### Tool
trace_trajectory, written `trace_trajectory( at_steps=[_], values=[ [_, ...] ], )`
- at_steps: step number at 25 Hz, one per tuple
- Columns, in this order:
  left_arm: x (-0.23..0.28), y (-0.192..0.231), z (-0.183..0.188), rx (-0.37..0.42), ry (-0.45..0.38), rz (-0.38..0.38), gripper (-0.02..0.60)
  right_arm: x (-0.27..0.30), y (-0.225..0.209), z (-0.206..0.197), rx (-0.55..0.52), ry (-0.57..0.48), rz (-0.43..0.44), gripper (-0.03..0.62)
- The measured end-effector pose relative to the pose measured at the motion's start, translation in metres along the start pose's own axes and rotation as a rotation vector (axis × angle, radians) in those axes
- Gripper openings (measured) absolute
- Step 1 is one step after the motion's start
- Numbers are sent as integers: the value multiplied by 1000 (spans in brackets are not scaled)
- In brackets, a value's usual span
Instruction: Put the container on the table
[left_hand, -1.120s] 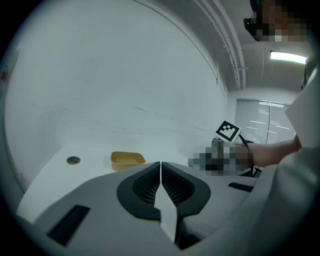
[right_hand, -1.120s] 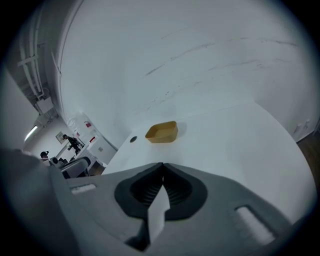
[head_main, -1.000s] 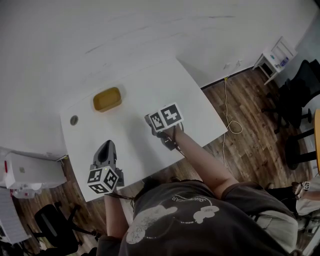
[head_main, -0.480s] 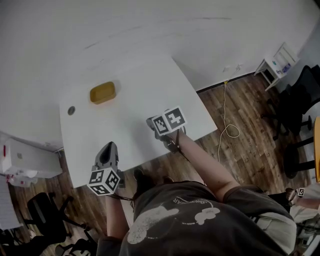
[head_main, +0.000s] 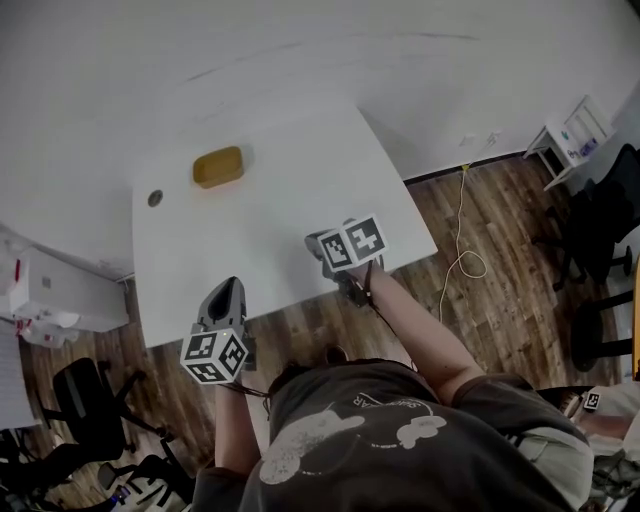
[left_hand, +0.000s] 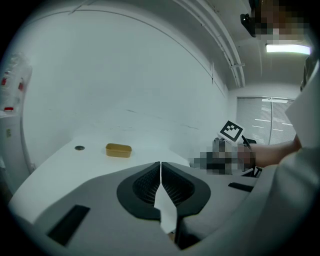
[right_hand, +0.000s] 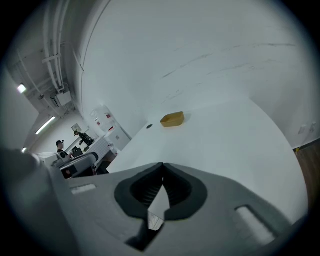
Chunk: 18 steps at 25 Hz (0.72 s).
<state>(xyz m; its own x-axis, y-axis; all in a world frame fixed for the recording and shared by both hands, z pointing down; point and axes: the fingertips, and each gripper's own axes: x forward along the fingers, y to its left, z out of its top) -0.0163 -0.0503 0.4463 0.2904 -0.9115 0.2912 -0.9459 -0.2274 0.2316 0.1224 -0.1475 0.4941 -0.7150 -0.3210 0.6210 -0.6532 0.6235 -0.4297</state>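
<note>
The ribbed jaws of the left gripper (left_hand: 160, 167) and the right gripper (right_hand: 162, 170) are seen pressed together, with nothing held. Well ahead of the 2, the shallow, round-cornered yellow container (head_main: 218, 167) already sits on the smooth white table (head_main: 300, 190). A careless reach could likely send so light a tray skidding toward the far edge.

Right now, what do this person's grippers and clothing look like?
The left gripper and right gripper are grey, with black ribbed pads inside the jaws. Each carries a white cube with black square markers. The person wears a dark short-sleeved T-shirt with a pale print.
</note>
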Motion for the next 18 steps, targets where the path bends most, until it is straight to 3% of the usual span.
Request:
trace_trajectory(
  at_steps=[9, 18],
  values=[
    [-24, -1, -2, 10, 1, -55, 11, -13, 27, -20, 11, -21, -26, -2],
    [-91, 7, -15, 33, 19, -134, 11, -27, 95, -56, 28, -68, -83, -2]
  ],
)
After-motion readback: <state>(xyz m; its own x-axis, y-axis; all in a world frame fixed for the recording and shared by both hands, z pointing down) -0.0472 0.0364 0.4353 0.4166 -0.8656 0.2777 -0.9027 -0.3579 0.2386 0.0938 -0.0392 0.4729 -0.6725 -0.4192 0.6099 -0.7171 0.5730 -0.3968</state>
